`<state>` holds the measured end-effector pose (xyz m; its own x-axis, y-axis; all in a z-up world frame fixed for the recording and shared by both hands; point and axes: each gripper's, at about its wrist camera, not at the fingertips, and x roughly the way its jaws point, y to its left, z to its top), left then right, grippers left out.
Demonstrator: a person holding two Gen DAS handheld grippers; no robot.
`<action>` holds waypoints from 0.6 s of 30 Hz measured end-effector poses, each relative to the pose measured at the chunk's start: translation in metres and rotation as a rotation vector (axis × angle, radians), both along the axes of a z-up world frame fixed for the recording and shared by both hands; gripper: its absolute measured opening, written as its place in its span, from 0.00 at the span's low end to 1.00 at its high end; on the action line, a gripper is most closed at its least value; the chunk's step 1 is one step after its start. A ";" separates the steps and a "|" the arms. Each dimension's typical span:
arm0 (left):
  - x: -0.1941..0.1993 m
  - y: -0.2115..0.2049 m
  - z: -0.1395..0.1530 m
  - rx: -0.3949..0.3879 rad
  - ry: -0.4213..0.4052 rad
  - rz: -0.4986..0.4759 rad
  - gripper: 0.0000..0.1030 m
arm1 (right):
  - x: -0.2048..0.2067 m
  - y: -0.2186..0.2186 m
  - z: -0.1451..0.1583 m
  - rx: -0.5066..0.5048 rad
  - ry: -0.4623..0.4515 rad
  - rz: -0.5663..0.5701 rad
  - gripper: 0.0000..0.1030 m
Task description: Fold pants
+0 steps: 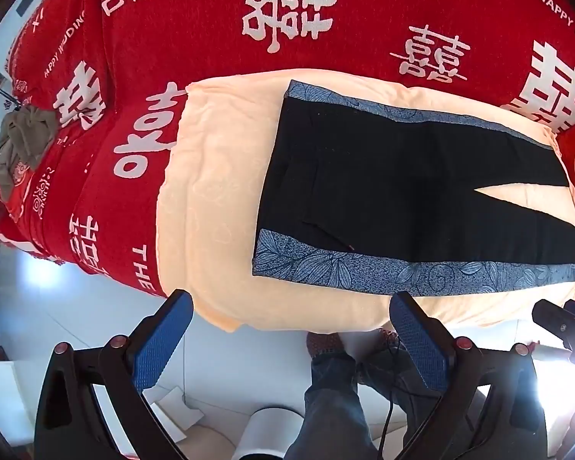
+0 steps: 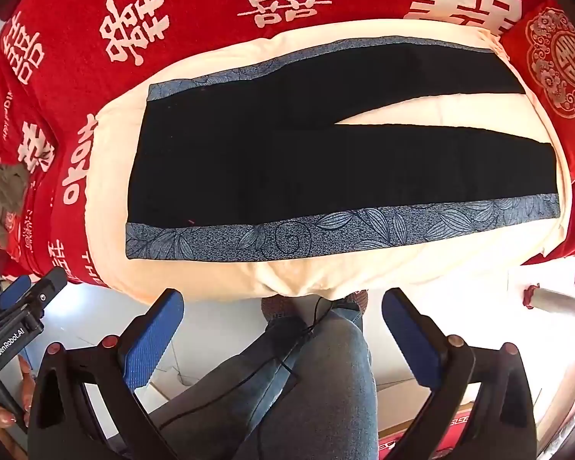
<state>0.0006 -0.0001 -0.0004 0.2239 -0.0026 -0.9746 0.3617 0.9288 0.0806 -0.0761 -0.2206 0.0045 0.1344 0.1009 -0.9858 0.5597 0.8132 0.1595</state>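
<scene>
- The pants (image 1: 402, 199) lie flat and spread out on a cream blanket (image 1: 211, 207), which lies over a red bedspread (image 1: 195, 34) with white characters, on a bed
- They are black, with a blue leaf-patterned stripe (image 2: 326, 230) down each outer side; the near stripe runs along the blanket's front edge
- The waist is at the picture's left and the two legs run to the right, parted by a narrow wedge of bare blanket (image 2: 421, 109)
- The left gripper (image 1: 291, 306) hangs off the bed's near edge, above the floor, released with its blue pads wide apart and nothing between them
- The right gripper (image 2: 283, 303) hangs likewise in front of the bed, also released and empty; neither touches the pants
- In the right wrist view the left gripper shows at the lower left, held by a hand (image 2: 4, 410)
- The person's legs in jeans (image 2: 287, 383) stand below both grippers, close to the bed, with a thin black cable (image 2: 272, 364) across them
- A crumpled brownish cloth (image 1: 23, 142) lies on the bedspread at the far left, well apart from the pants
- A red cushion (image 2: 556, 61) with an ornate round pattern lies just beyond the leg ends at the right
</scene>
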 end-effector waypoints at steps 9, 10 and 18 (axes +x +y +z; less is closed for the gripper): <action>-0.001 0.001 0.002 0.000 -0.016 -0.033 1.00 | -0.003 0.007 0.001 -0.010 0.006 -0.039 1.00; 0.000 0.001 0.002 -0.003 -0.017 -0.033 1.00 | -0.002 0.009 0.002 -0.013 0.005 -0.038 1.00; 0.005 0.002 0.002 -0.020 -0.025 -0.071 1.00 | 0.000 0.011 -0.002 -0.017 0.013 -0.040 1.00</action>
<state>0.0059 0.0018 0.0019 0.2463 -0.0388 -0.9684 0.4247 0.9025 0.0718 -0.0756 -0.2097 0.0028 0.1247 0.0784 -0.9891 0.5935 0.7930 0.1377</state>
